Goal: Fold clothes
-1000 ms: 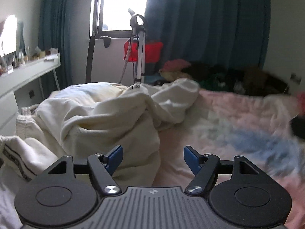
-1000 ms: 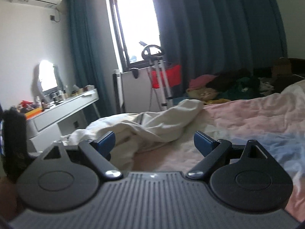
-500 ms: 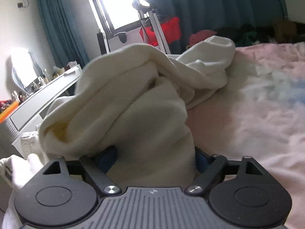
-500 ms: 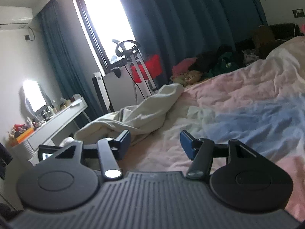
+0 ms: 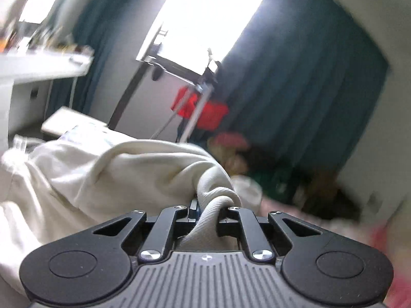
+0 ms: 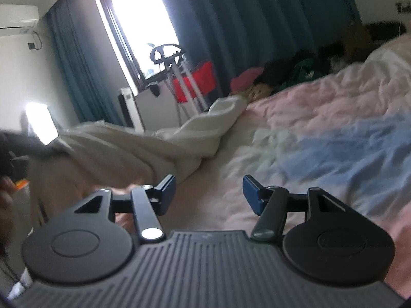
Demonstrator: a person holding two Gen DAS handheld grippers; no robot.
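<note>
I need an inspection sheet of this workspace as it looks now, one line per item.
Surface: bed cover, pink and blue, wrinkled.
Job's things: cream garment, bunched on the bed.
Clutter: clothes pile at the far edge of the bed.
Grippers: left hand-held gripper shut on a cream garment fold; right hand-held gripper open, holding nothing.
Cables: nothing seen.
Surroundings: window, dark curtains, white desk.

The left gripper [image 5: 208, 211] is pinching a ribbed fold of the cream garment [image 5: 123, 169]. Beyond the garment, a red bag [image 5: 205, 110] is hanging before dark curtains [image 5: 295, 89].
</note>
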